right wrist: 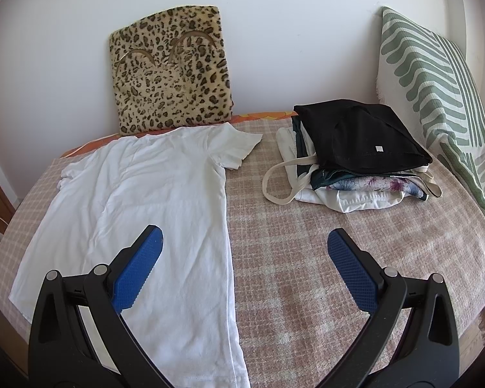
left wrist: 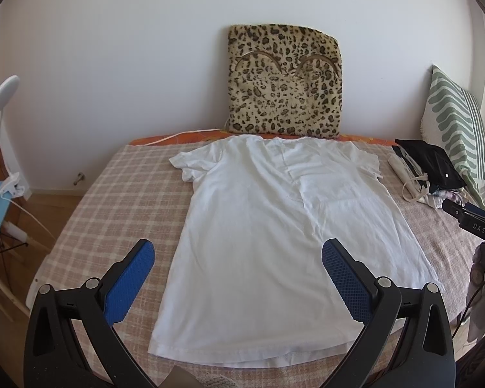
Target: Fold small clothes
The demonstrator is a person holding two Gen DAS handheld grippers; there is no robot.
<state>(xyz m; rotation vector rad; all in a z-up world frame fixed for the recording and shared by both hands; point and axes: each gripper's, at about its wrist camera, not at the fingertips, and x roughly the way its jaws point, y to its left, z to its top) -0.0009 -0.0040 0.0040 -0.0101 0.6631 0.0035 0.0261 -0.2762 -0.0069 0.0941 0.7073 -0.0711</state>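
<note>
Left gripper [left wrist: 238,253] is up over the near end of the bed, blue pads spread wide, nothing between them. Straight ahead of it and under it lies the white T-shirt [left wrist: 274,226], spread flat, hem nearest the tool, collar at the far end. Right gripper [right wrist: 245,245] is just as wide and just as empty, its left finger over the shirt's side edge, its right finger over bare blanket.

Now, what's hard to read: the shirt's collar runs up against the leopard-print cushion [left wrist: 283,80] and cannot be made out clearly. The near hem is partly cut off behind the tool's black arms in the right wrist view. Far right of the left gripper, a black block lettered "DAS" [left wrist: 477,226] pokes in from the frame edge; that looks like part of the other tool, mostly cut off. Ahead and to the right of the right gripper sits a pile of clothes [right wrist: 355,165], black garment on top, floral and white pieces underneath; how many pieces, I cannot tell.

The surface is a pink-and-cream checked blanket [right wrist: 323,258], with an orange cover showing at the far edge. Beyond it, a plain white wall. A green-striped pillow [right wrist: 436,90] leans far right. Off to the left, a white lamp [left wrist: 5,93] and wooden floor.
</note>
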